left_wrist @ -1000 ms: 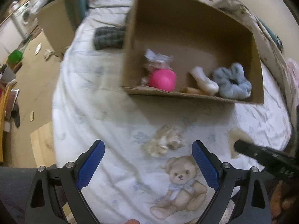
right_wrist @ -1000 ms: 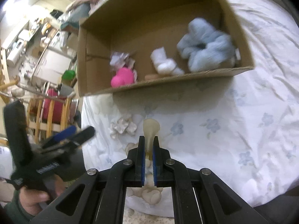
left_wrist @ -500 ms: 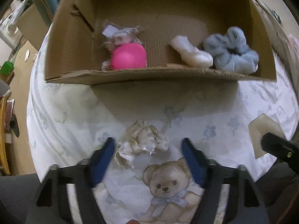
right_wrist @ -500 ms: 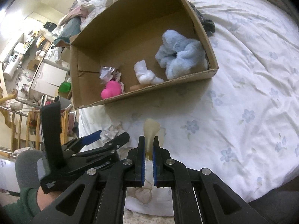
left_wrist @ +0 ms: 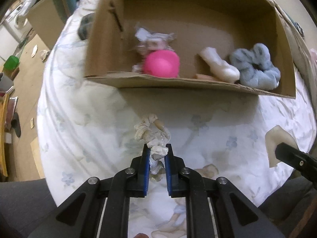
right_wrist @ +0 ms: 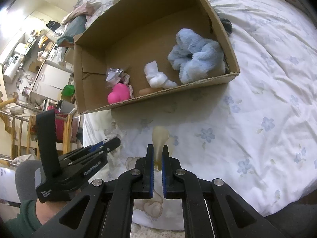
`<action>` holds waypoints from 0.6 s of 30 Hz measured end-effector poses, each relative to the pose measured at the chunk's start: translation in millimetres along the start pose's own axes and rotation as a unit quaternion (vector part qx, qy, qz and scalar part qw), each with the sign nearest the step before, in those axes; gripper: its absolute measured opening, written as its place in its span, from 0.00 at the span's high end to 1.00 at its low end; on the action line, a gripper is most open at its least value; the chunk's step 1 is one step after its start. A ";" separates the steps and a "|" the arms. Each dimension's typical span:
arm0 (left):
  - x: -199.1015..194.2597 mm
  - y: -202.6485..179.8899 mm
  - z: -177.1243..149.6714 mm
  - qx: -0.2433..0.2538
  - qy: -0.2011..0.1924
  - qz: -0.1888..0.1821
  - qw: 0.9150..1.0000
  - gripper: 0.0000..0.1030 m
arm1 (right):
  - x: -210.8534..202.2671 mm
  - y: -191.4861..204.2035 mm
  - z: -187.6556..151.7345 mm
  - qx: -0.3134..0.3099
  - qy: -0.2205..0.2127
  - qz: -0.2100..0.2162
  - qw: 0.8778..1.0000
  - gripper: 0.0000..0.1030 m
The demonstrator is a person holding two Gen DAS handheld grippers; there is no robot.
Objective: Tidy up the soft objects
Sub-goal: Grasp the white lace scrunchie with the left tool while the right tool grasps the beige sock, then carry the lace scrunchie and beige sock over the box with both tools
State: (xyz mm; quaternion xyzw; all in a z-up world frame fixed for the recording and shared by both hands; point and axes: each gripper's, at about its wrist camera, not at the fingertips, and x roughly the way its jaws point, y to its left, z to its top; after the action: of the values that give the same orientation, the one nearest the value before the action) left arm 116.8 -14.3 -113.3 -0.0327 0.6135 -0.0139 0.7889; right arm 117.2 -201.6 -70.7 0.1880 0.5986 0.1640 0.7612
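Observation:
My left gripper (left_wrist: 157, 151) is shut on a cream satin scrunchie (left_wrist: 152, 131), which sticks out ahead of the jaws over the white bedsheet. My right gripper (right_wrist: 158, 152) is shut on a flat beige sponge (right_wrist: 160, 138); the sponge also shows at the right in the left wrist view (left_wrist: 277, 144). Ahead stands an open cardboard box (left_wrist: 178, 82) holding a pink ball (left_wrist: 161, 64), a white soft roll (left_wrist: 218, 67), a fluffy blue scrunchie (left_wrist: 255, 69) and a crinkled wrapper (left_wrist: 152, 37). The box (right_wrist: 158, 95) and my left gripper (right_wrist: 107, 144) show in the right wrist view.
The bed has a white flowered sheet (right_wrist: 267, 99) with a teddy bear print. A dark folded cloth (left_wrist: 85, 25) lies left of the box. The bed edge drops to a wooden floor (left_wrist: 21, 75) on the left, with furniture and clutter beyond.
My left gripper moved forward onto the cream scrunchie and closed on it. The right gripper kept its hold on the sponge and drew back a little from the box.

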 end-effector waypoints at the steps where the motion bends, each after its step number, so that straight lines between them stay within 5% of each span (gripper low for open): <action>1: -1.5 3.7 -0.1 -0.002 -0.002 0.002 1.000 0.88 | 0.4 1.1 0.2 -0.002 0.000 0.000 1.000 0.92; 10: -41.5 32.4 -13.8 -0.022 -0.046 0.007 0.999 0.88 | 2.8 12.0 -2.2 -0.018 0.003 0.001 1.000 0.92; 18: -99.0 20.4 -17.1 -0.022 -0.104 -0.011 0.994 0.88 | -17.3 19.8 -0.8 -0.024 -0.024 0.023 0.999 0.92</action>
State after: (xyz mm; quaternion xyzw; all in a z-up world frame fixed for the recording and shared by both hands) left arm 75.5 11.6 -23.2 -0.0578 0.5277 -0.0054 0.8475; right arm 111.9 -192.5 -46.6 0.1875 0.5713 0.1907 0.7760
